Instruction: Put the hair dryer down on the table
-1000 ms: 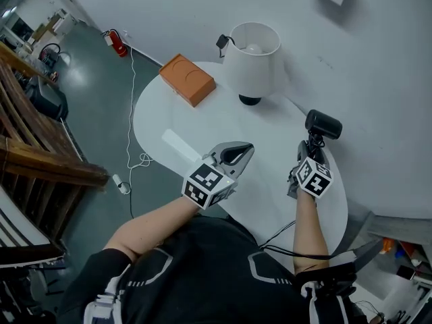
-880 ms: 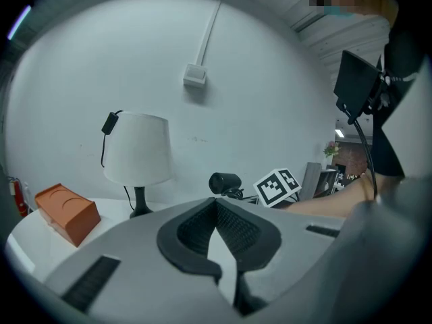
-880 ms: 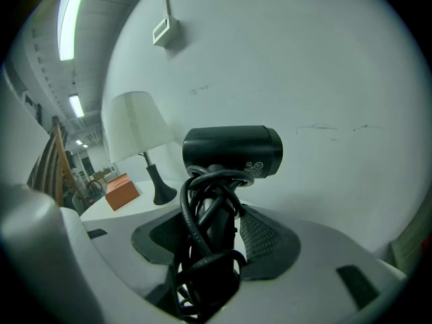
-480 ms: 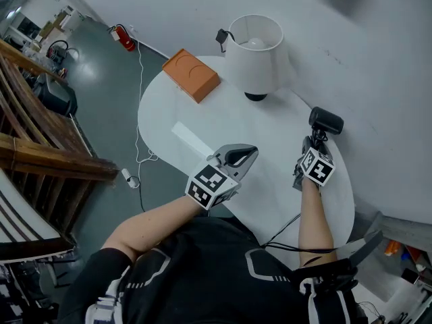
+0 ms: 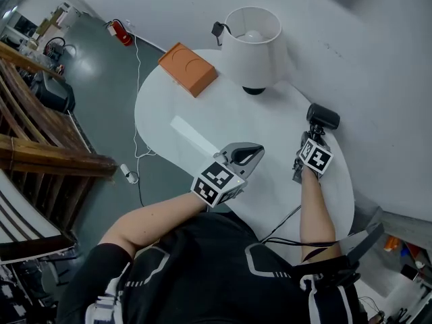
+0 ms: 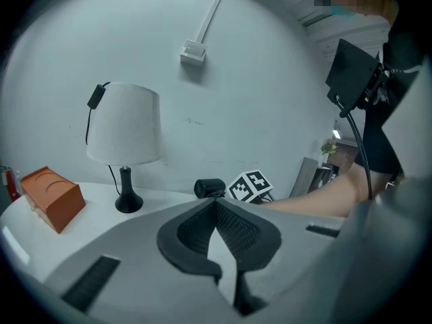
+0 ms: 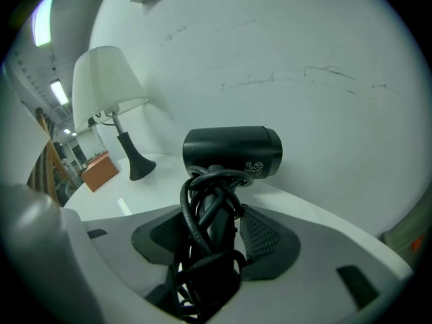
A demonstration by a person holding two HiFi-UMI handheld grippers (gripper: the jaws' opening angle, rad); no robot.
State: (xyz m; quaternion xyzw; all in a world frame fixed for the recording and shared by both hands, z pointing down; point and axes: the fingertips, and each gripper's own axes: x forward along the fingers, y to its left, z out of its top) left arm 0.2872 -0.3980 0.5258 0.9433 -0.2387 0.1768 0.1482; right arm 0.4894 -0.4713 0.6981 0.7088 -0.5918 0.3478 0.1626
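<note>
Your right tongs (image 5: 310,140) grip the black hair dryer (image 5: 323,116) by its cord-wrapped handle, over the desk's (image 5: 270,133) right end near the wall. Your left tongs (image 5: 255,154) are closed and empty.

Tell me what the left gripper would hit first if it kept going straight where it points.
Probably the white table, since the left gripper tilts down toward it. If it skimmed above the top, the hair dryer in the right gripper comes next; depth is unclear.
</note>
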